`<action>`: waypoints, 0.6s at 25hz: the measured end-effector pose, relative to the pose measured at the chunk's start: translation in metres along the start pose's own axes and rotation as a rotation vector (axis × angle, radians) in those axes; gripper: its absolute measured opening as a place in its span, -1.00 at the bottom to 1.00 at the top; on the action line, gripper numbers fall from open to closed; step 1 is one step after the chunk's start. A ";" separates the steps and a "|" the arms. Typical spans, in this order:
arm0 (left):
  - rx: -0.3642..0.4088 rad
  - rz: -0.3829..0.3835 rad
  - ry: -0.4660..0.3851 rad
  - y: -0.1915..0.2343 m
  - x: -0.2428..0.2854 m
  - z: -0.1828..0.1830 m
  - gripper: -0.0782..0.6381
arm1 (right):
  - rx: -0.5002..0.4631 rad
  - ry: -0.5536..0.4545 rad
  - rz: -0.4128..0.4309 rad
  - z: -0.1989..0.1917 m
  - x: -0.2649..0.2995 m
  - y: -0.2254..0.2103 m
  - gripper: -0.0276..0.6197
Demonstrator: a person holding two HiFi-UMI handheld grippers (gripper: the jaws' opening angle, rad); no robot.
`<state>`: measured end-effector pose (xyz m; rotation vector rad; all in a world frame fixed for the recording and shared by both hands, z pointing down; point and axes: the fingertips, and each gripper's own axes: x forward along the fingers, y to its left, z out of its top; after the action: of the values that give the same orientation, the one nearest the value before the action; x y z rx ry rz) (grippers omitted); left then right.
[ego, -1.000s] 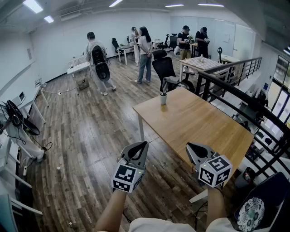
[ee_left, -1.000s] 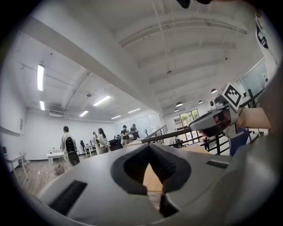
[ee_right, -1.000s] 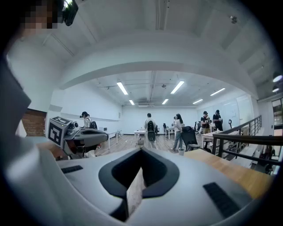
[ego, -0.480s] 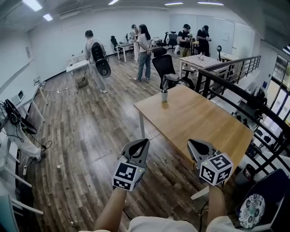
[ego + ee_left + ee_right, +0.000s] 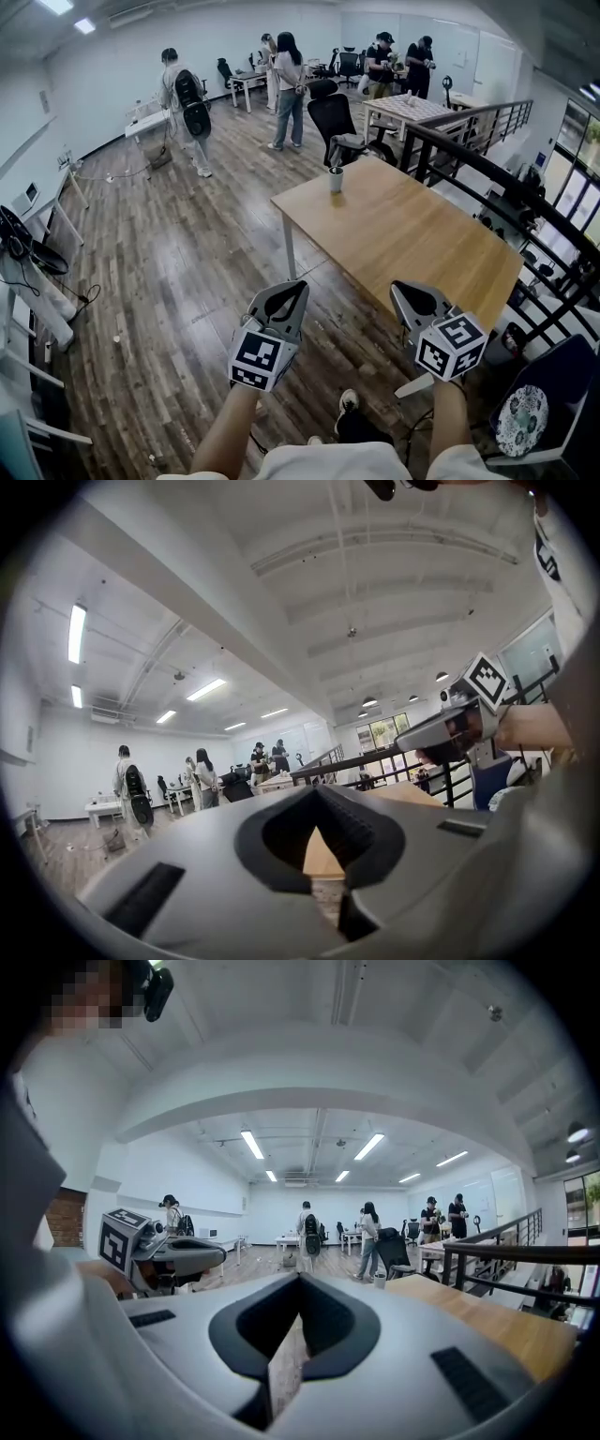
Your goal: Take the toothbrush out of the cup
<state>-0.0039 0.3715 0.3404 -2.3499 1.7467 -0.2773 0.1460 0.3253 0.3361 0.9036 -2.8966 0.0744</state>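
1. Head view alone shows both tools from above. The left grey two-jaw gripper (image 5: pixel 294 289) and the right grey two-jaw gripper (image 5: pixel 401 291) are held side by side in the lower half of the frame. The left one is over the dark plank floor (image 5: pixel 169 272), and the right one is by the near edge of the rectangular light wooden surface (image 5: pixel 412 244).
2. It also places the small pale cup (image 5: pixel 336 180) near that surface's far left corner, upper centre of the frame and well apart from both grippers. The toothbrush (image 5: pixel 334 168) is only a thin dark sliver above the rim.
3. Right gripper view catches the cup too, tiny and right of centre, with the left gripper at the frame's left. Its own jaws are closed tip to tip, with nothing between them.
4. Left gripper view misses the cup. It shows the white ceiling (image 5: pixel 375 592) and the right gripper at the frame's right, and its jaws are likewise closed and empty.
5. Compared with a second earlier, the cup and the people (image 5: pixel 286 89) behind it sit higher in the head view. A dark shoe (image 5: pixel 349 401) now shows at bottom centre.
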 end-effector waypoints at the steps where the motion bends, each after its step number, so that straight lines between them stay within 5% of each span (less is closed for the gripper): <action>1: -0.002 -0.003 -0.001 0.004 0.005 -0.002 -0.76 | 0.000 -0.004 -0.001 0.001 0.005 -0.003 -0.93; 15: -0.007 0.017 0.019 0.083 0.166 -0.037 -0.76 | 0.002 -0.050 -0.004 0.011 0.133 -0.136 -0.93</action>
<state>-0.0428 0.1875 0.3588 -2.3443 1.7782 -0.2924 0.1134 0.1373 0.3426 0.9254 -2.9409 0.0544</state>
